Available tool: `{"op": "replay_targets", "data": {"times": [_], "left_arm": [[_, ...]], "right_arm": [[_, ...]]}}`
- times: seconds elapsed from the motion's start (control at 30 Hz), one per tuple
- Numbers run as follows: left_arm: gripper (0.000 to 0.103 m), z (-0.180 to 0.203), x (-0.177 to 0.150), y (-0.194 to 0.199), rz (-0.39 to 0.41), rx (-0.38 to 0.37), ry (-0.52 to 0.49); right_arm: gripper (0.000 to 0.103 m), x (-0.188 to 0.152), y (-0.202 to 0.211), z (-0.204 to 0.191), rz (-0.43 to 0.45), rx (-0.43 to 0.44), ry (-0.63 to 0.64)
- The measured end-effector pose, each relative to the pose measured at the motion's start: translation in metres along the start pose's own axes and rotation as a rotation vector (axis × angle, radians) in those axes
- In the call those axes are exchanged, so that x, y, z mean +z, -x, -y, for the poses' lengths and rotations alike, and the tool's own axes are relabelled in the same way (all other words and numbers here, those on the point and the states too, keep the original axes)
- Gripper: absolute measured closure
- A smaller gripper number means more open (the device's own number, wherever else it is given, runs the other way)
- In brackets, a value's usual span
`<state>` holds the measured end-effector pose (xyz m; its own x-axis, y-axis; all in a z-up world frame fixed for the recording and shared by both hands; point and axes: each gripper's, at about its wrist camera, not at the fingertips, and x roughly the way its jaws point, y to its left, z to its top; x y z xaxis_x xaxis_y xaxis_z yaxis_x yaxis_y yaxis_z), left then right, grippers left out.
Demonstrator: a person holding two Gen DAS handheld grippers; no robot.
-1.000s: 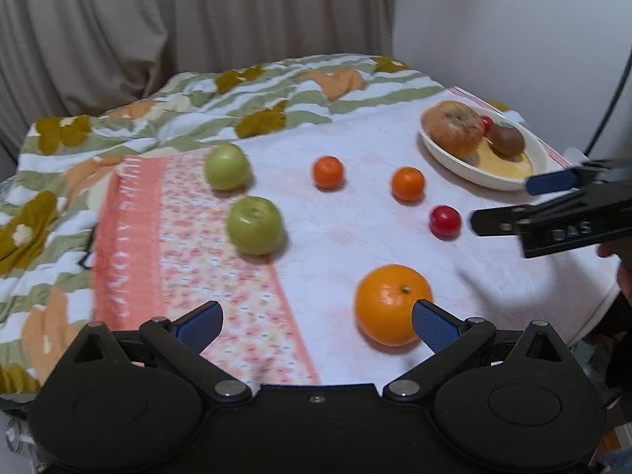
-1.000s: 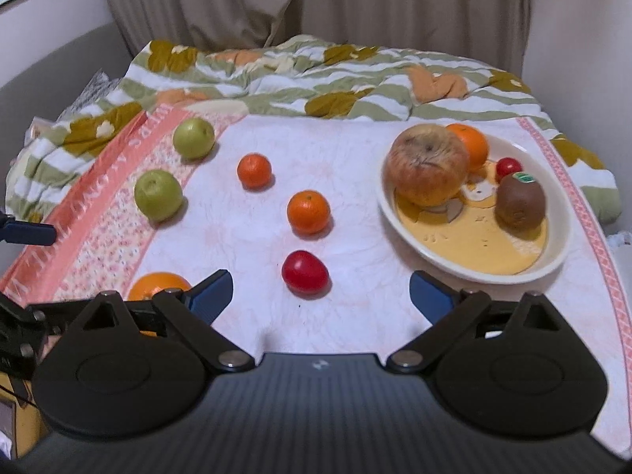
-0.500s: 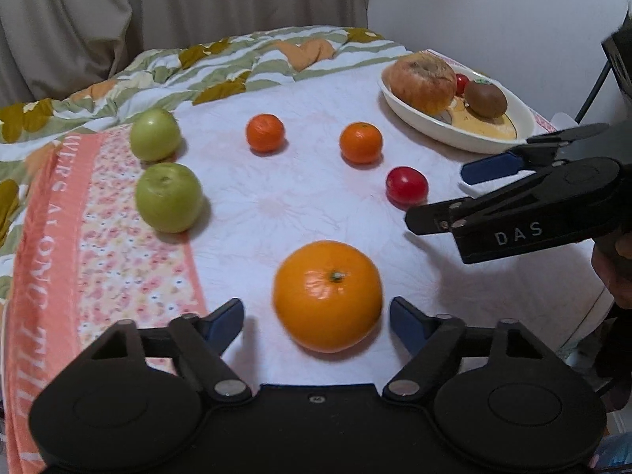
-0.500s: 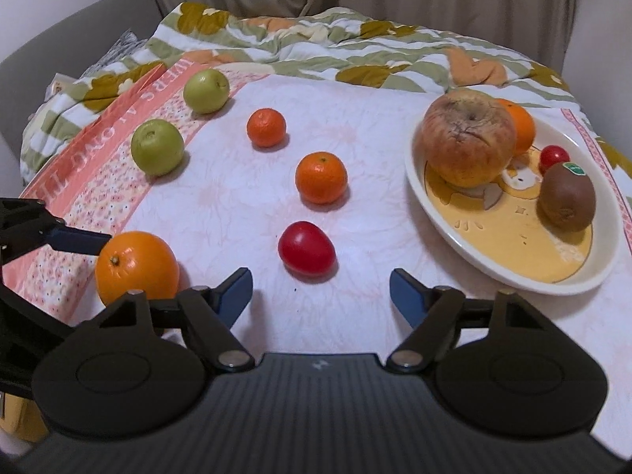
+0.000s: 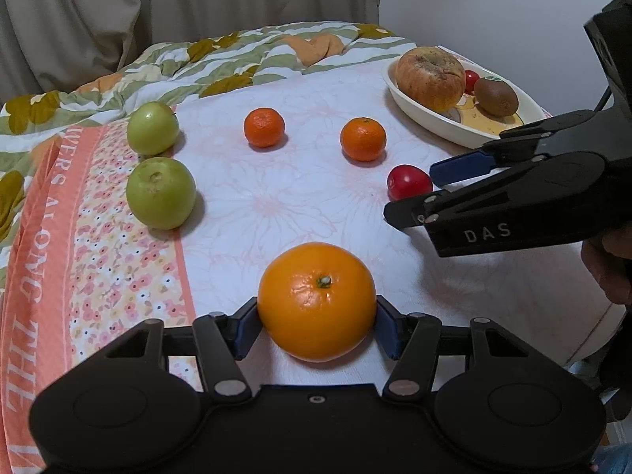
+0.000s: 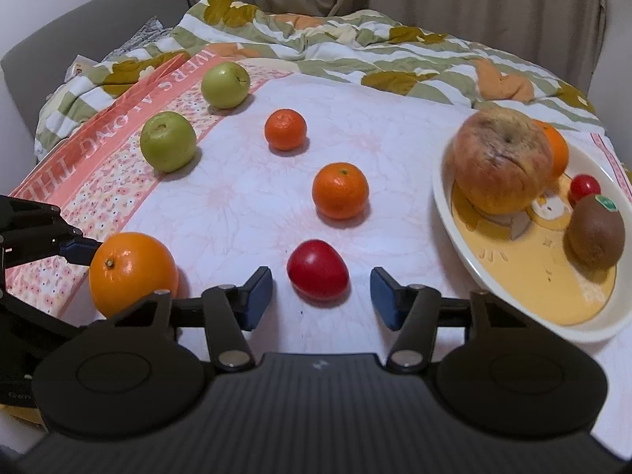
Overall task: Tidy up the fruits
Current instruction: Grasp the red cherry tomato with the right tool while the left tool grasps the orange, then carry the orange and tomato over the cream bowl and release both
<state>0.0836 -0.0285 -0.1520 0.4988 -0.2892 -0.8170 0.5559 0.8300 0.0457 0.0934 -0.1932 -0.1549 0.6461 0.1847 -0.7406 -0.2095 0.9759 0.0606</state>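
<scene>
A large orange (image 5: 316, 300) lies on the white cloth between the blue pads of my left gripper (image 5: 316, 326), which touch both its sides; it also shows in the right wrist view (image 6: 132, 270). My right gripper (image 6: 320, 300) is open, its pads on either side of a red tomato (image 6: 318, 269), not touching it; the tomato also shows in the left wrist view (image 5: 409, 181). Two mandarins (image 5: 264, 126) (image 5: 362, 138) and two green apples (image 5: 160, 192) (image 5: 152, 127) lie on the cloth.
A white oval dish (image 6: 466, 252) at the right holds a big wrinkled apple (image 6: 501, 160), an orange (image 6: 557, 150), a small tomato (image 6: 584, 186) and a kiwi (image 6: 596, 231). A rumpled quilt (image 6: 355, 51) lies behind. The cloth's pink floral border (image 5: 98, 245) is at the left.
My left gripper has moved forward around the large orange and closed onto it. My right gripper has moved forward, bringing the red tomato between its open pads.
</scene>
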Motion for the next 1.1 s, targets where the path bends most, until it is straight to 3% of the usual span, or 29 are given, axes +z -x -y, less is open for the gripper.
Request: {"op": "replay_targets", "data": {"times": [0.13,0.2,0.6,1.1], "left_arm": [[0.04,0.0,0.0,0.001,0.0,0.013,0.013],[0.04,-0.001,-0.001,0.002,-0.002,0.019,0.026],[0.04,-0.013,-0.003,0.015,0.002,0.057,0.08],[0.04,-0.017,0.02,0.077,0.125,0.06,0.084]], "right_arm": [[0.051,0.003,-0.002,-0.003,0.001,0.012,0.02],[0.054,0.005,-0.003,-0.005,0.001,0.009,0.03],[0.054,0.013,0.009,-0.013,0.021,0.021,0.027],[0.054,0.029,0.078,-0.025,0.101,-0.051,-0.056]]}}
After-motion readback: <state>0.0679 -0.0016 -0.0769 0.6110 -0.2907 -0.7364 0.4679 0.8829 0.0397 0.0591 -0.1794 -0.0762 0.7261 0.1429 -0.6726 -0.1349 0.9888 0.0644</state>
